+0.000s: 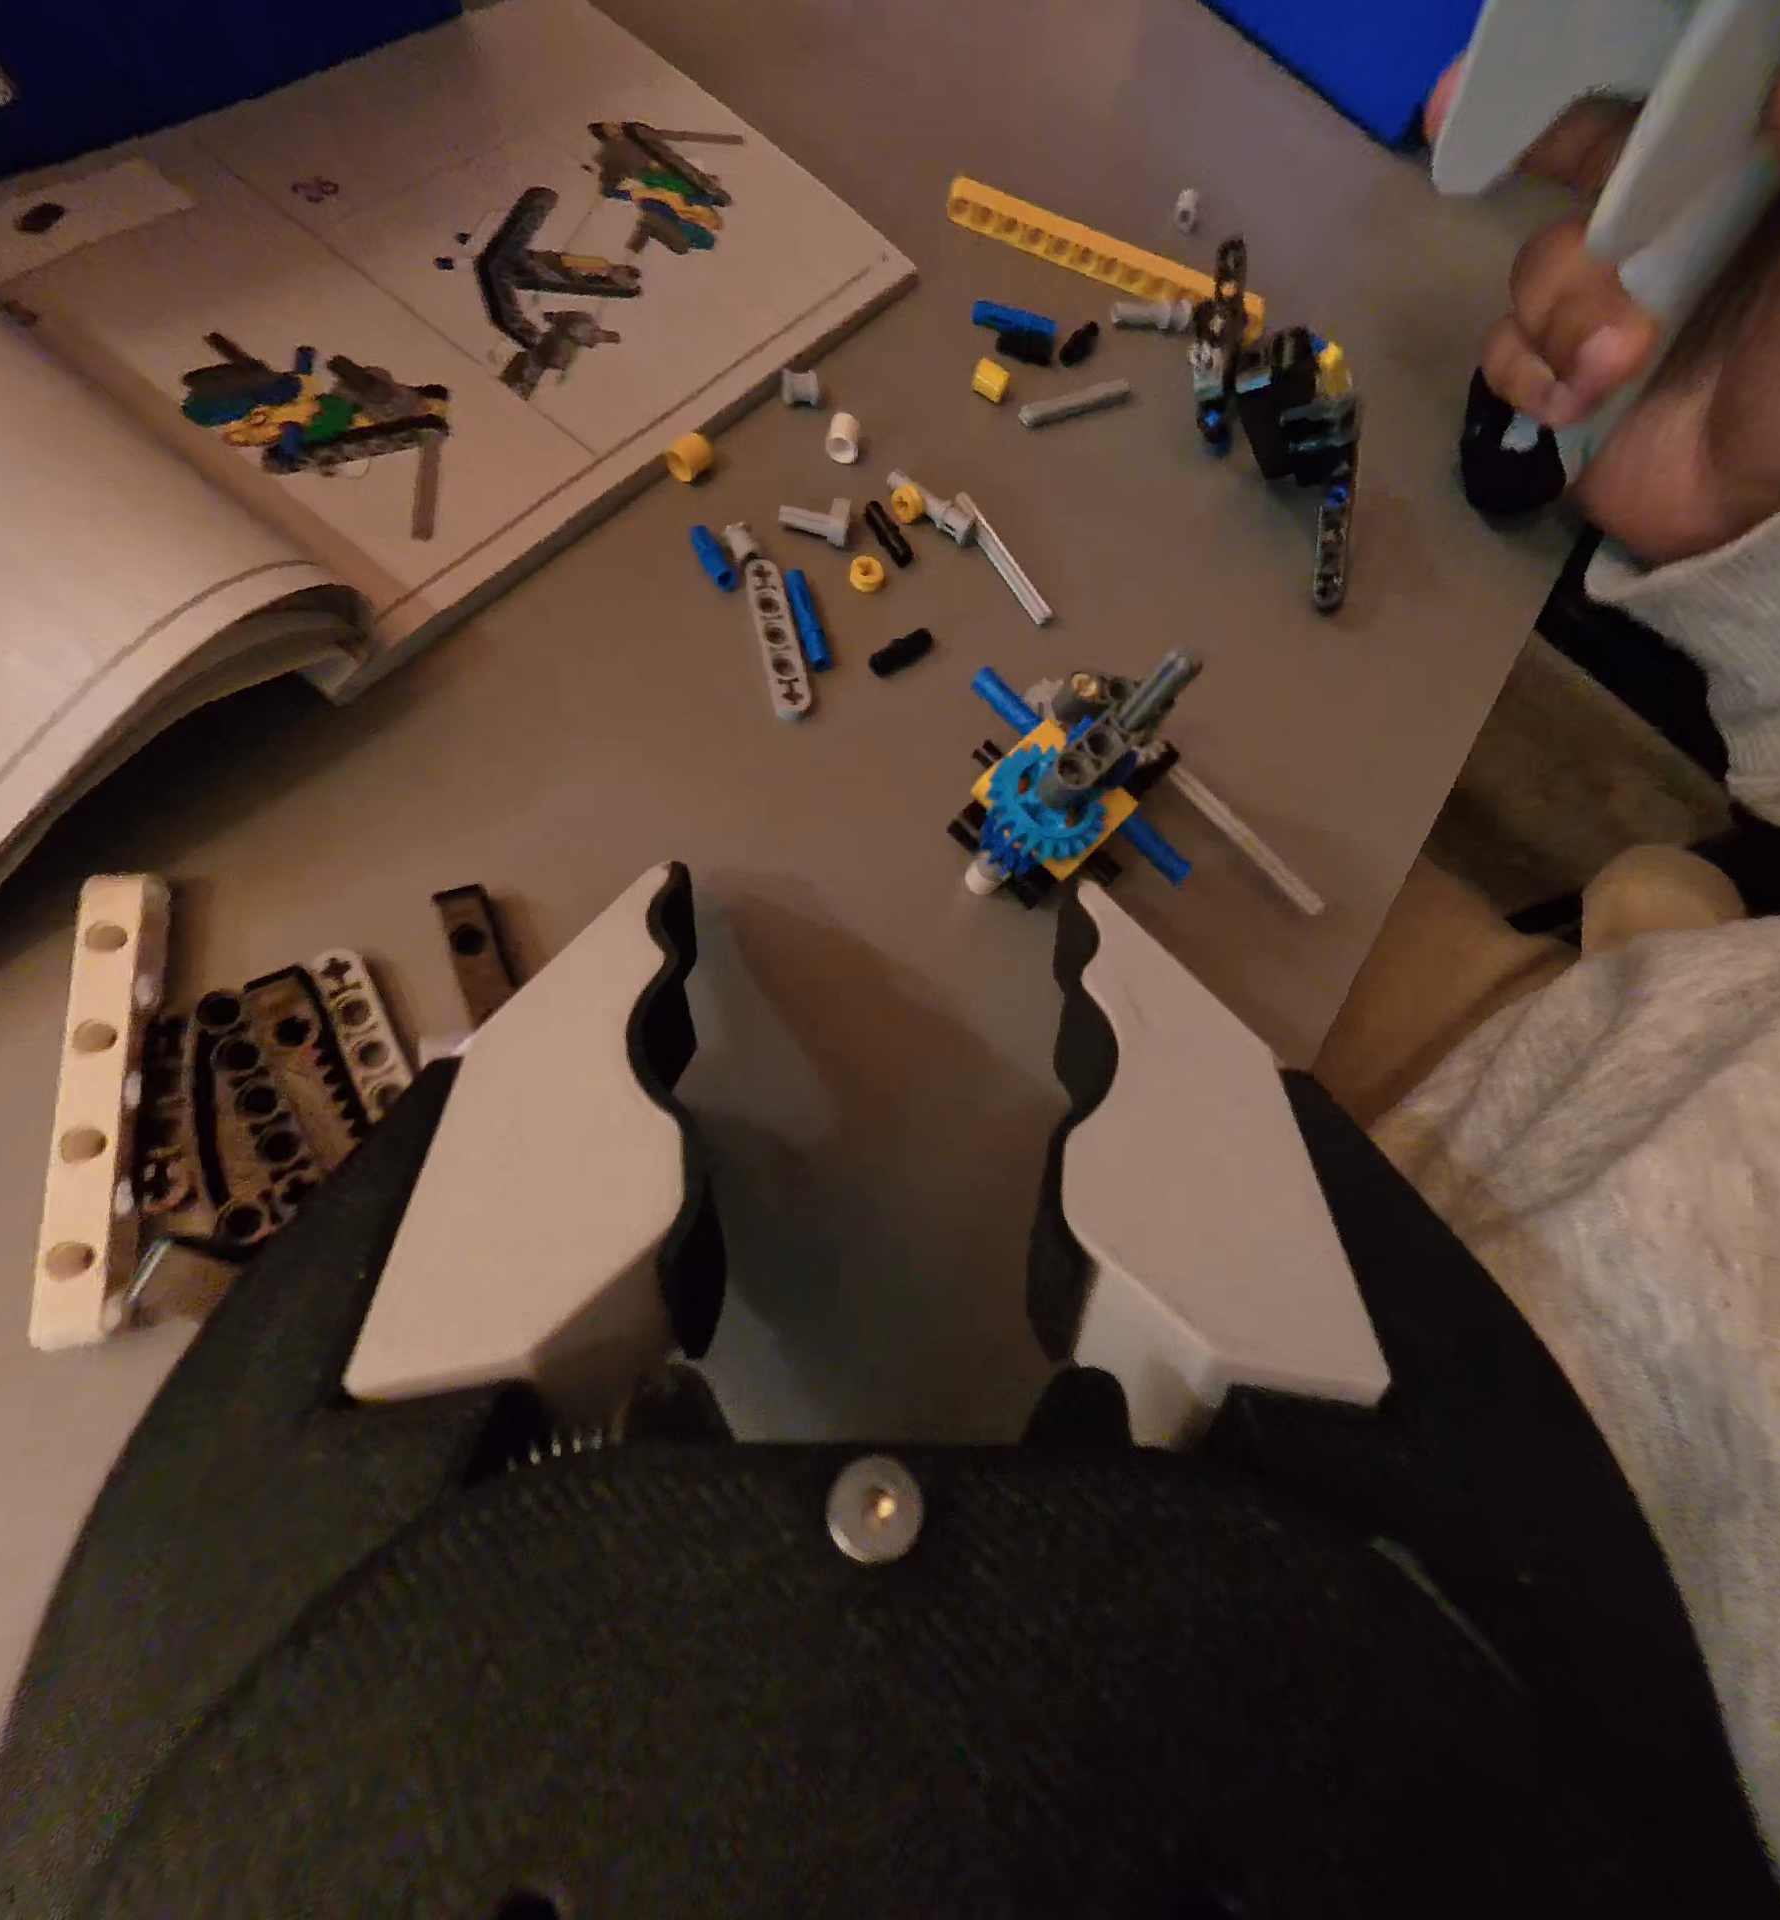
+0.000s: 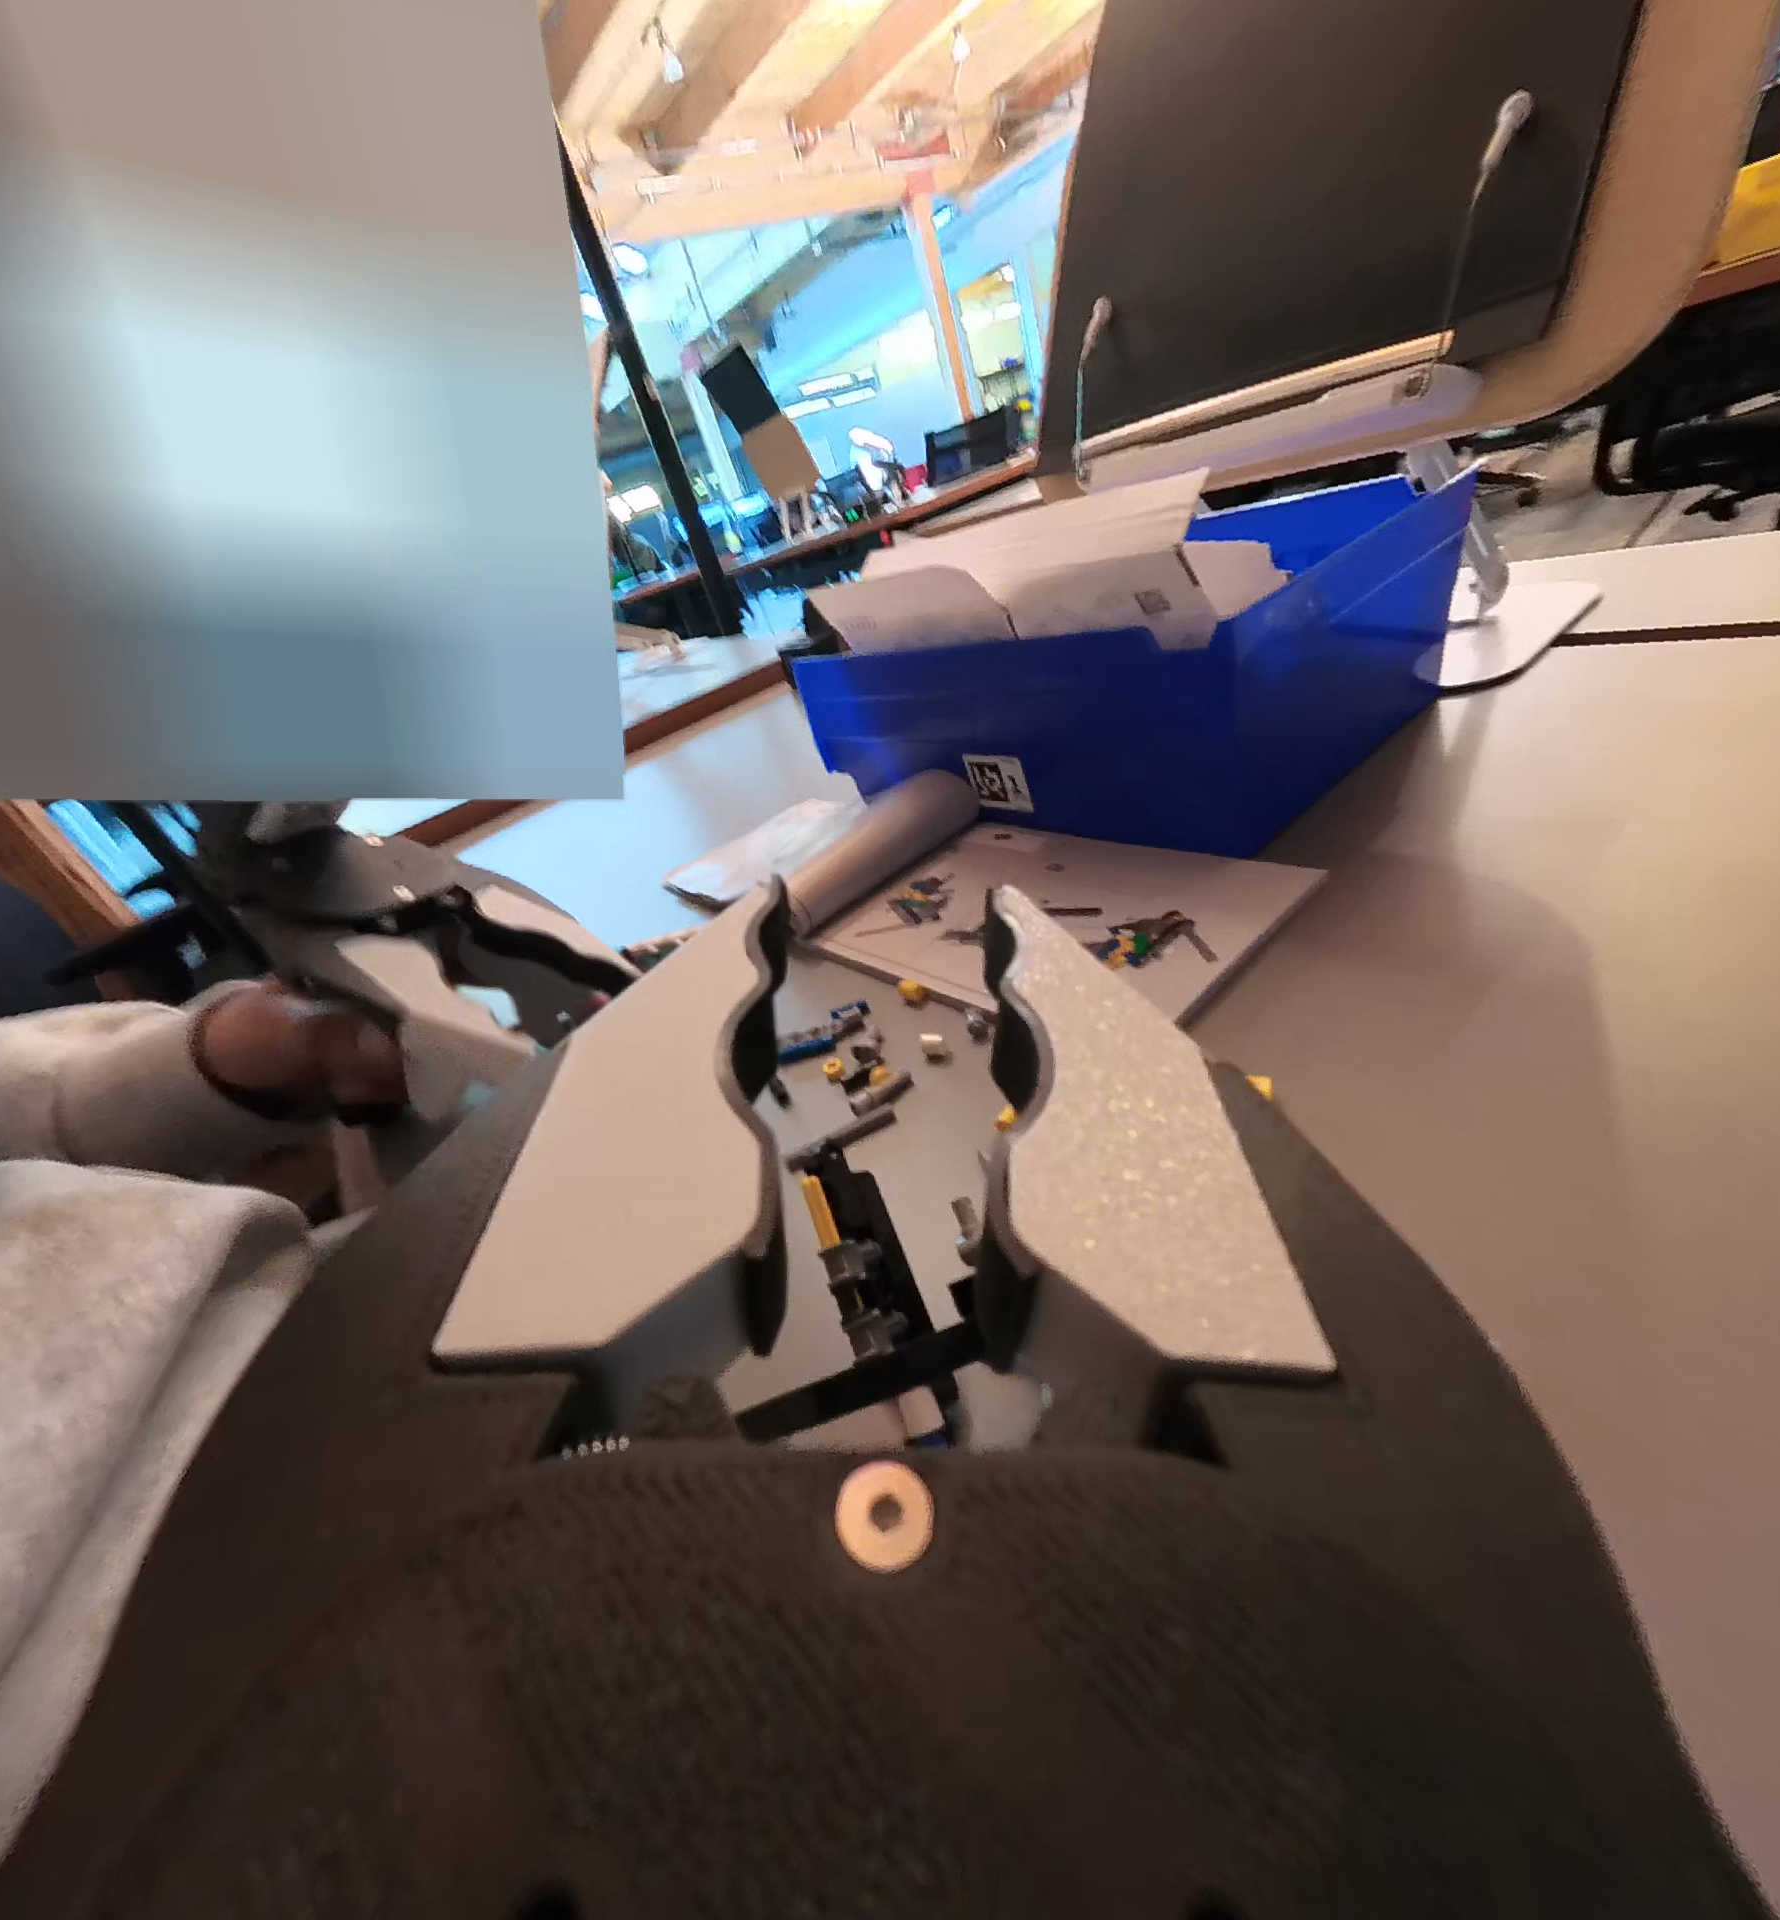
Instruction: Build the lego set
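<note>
Both grippers are released and carry nothing: my left gripper [image 1: 870,904] hangs spread over bare table [image 1: 574,790], and my right gripper [image 2: 891,914] is raised with its fingers apart, a black and yellow sub-assembly [image 2: 855,1247] lying on the table below the gap.

Just ahead of the left one sits the small build with the blue gear [image 1: 1047,805] on a yellow plate. To its left lies a pile of beams [image 1: 242,1091], black and pale. Farther out, loose pins and connectors [image 1: 824,561] are scattered near the open instruction booklet [image 1: 429,343], with a long yellow beam [image 1: 1083,244] and a second dark sub-assembly [image 1: 1281,416] beyond.

I judge this a pause between steps, with the build far from finished. The next move calls for picking one small piece cleanly from the scatter without nudging its neighbours, while the other gripper steadies a sub-assembly.

At the back, a blue bin [image 2: 1156,707] holds white paper or cardboard; nothing else in it shows.
</note>
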Tool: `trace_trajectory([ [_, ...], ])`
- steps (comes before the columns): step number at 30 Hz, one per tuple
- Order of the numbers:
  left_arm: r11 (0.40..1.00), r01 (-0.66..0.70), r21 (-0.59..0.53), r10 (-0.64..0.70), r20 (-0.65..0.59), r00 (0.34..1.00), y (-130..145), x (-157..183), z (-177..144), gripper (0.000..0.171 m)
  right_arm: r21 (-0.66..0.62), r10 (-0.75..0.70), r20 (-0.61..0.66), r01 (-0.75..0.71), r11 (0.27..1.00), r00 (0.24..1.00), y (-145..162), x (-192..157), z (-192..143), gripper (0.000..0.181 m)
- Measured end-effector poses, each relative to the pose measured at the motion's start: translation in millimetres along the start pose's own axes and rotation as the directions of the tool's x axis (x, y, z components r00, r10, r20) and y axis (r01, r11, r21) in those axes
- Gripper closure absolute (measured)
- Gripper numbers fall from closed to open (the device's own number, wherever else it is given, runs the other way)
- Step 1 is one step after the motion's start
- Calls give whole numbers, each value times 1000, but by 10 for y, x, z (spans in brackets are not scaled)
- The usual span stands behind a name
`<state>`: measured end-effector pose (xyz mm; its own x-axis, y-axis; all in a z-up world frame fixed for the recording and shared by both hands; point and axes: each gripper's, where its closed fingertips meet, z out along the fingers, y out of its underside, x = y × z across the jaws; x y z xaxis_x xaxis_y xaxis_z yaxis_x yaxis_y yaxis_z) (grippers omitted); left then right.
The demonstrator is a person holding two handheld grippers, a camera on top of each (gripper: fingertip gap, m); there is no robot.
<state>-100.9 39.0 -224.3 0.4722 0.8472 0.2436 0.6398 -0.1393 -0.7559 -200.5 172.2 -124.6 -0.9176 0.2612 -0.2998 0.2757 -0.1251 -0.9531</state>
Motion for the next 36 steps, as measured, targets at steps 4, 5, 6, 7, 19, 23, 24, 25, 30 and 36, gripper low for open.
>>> trace_trajectory([
  [4,985,124,118,-117,-65,991,-117,-122,-178,109,-13,-16,-16,16,1000,1000,16,14,4,146],
  [5,977,164,138,-151,-97,984,-146,-136,-220,111,-16,-14,-17,14,1000,1000,20,19,7,145],
  [6,965,204,163,-183,-135,974,-190,-136,-264,113,-18,-11,-18,11,1000,1000,23,23,10,145],
  [7,951,241,194,-208,-175,962,-243,-128,-305,115,-19,-8,-19,8,1000,1000,24,27,11,145],
  [19,955,207,214,-164,-200,966,-245,-19,-262,117,-14,-4,-28,4,1000,1000,19,45,8,144],
  [23,948,221,229,-173,-211,962,-261,-25,-284,118,-12,-5,-29,5,1000,1000,18,45,8,144],
  [24,946,225,231,-177,-214,961,-263,-27,-288,118,-14,-5,-29,4,1000,1000,19,44,7,144],
  [25,945,229,232,-179,-216,960,-263,-28,-291,118,-16,-3,-30,3,1000,1000,23,43,9,143],
  [30,948,229,219,-181,-221,958,-242,-9,-280,118,-38,4,-41,-6,999,999,56,44,10,141],
  [36,959,170,226,-134,-167,977,-239,2,-281,118,-218,-39,-96,17,976,995,221,90,-73,136],
])
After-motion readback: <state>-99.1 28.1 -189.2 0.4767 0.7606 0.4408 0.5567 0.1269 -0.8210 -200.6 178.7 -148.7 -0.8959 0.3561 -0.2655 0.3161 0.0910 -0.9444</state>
